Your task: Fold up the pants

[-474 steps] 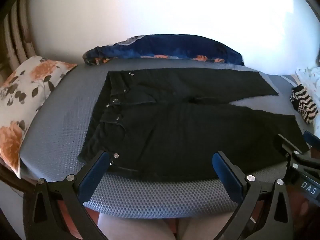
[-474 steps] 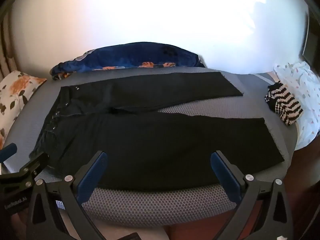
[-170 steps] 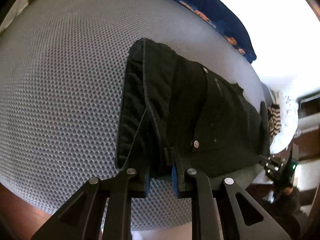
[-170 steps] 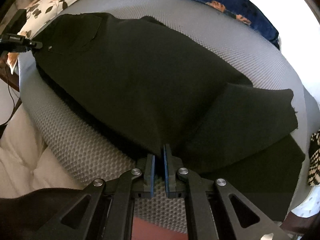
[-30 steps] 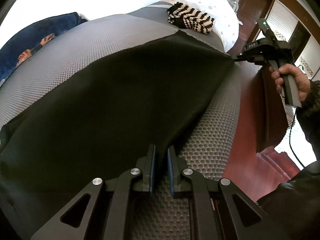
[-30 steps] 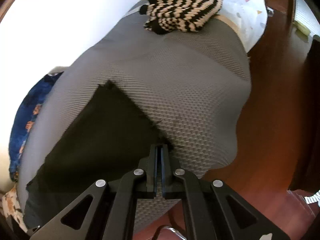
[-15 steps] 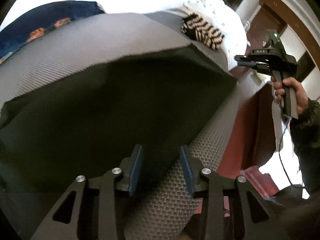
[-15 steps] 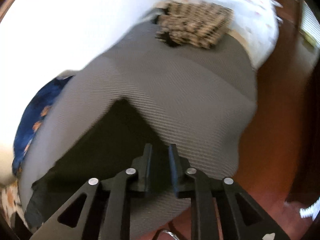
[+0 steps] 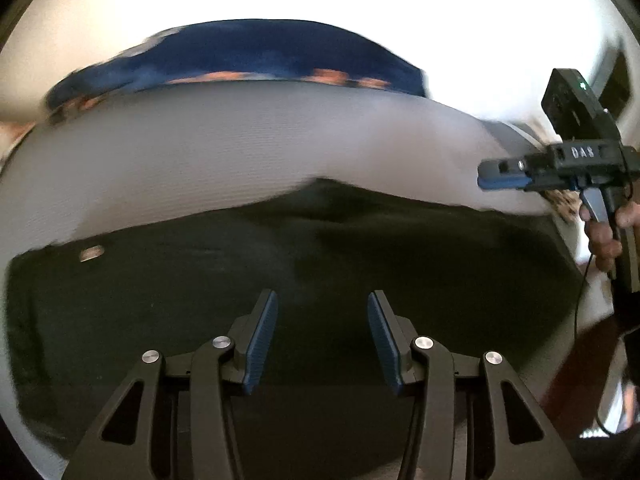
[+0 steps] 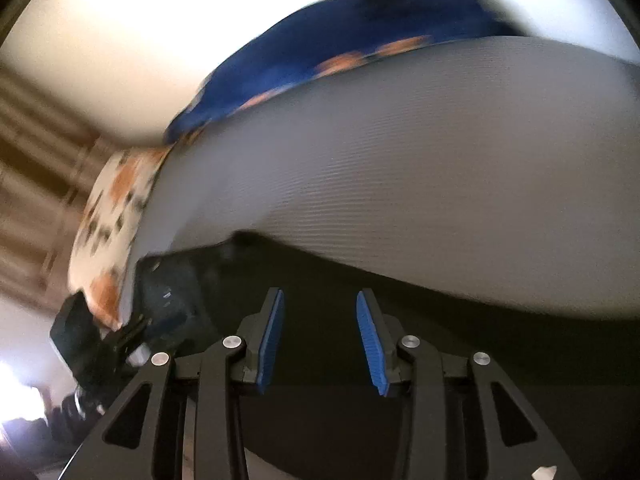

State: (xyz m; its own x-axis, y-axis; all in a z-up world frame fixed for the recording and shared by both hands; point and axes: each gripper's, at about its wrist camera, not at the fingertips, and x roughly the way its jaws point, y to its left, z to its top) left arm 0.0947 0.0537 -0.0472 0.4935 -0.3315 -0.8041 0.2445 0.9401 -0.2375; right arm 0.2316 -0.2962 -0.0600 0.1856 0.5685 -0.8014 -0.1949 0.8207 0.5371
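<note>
Left gripper (image 9: 323, 342) and right gripper (image 10: 320, 340), jaws just opening, nothing between.

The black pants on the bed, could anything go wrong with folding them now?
Maybe. The black pants lie along the near edge of the grey mattress, so a careless tug could drag them off. Both the left gripper and the right gripper have just been opening, with nothing pinched between them, so the next grab might catch only the top layer and undo the fold. A ripple near the far edge could get creased in.
</note>
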